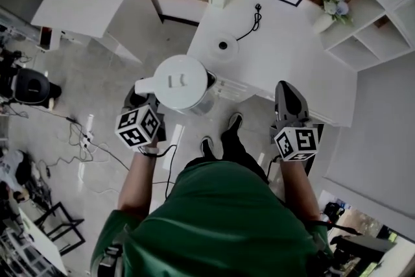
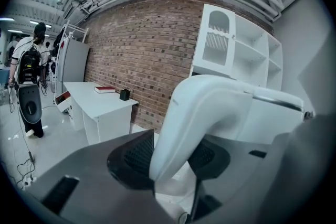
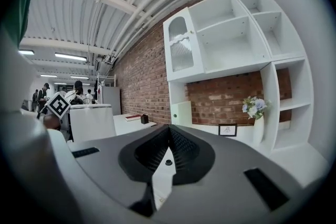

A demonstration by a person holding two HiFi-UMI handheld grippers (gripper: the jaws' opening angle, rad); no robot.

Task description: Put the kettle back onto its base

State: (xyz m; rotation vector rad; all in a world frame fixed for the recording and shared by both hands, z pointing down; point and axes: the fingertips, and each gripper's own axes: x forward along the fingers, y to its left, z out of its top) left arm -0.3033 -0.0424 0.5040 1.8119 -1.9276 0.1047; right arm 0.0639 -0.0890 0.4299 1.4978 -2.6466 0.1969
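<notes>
The white kettle [image 1: 180, 82] was up in the air, lid to the camera, hanging over the floor [image 1: 97, 87] just off the front edge of the bench [image 1: 285, 68]. It was near its round base [image 1: 224, 45] but clearly apart from it, and the base sat bare on the benchtop with its cord [image 1: 249, 23] trailing back toward the wall.

The left tool [image 1: 144, 95] had the kettle by the handle [image 2: 194, 113], its jaws clamped on either side of that thick white loop. That looked like the right hold: the body was smooth, hard plastic and too wide for the jaws.

Held off to one side like that, the kettle would likely want to tip away from the handle, more so if it held water, which could not be told from here. It seemed stiff and sturdy, but it would need a level, centred landing on the base.

The right tool [image 1: 290, 97] hung beside the bench edge, jaws together with nothing between them.
</notes>
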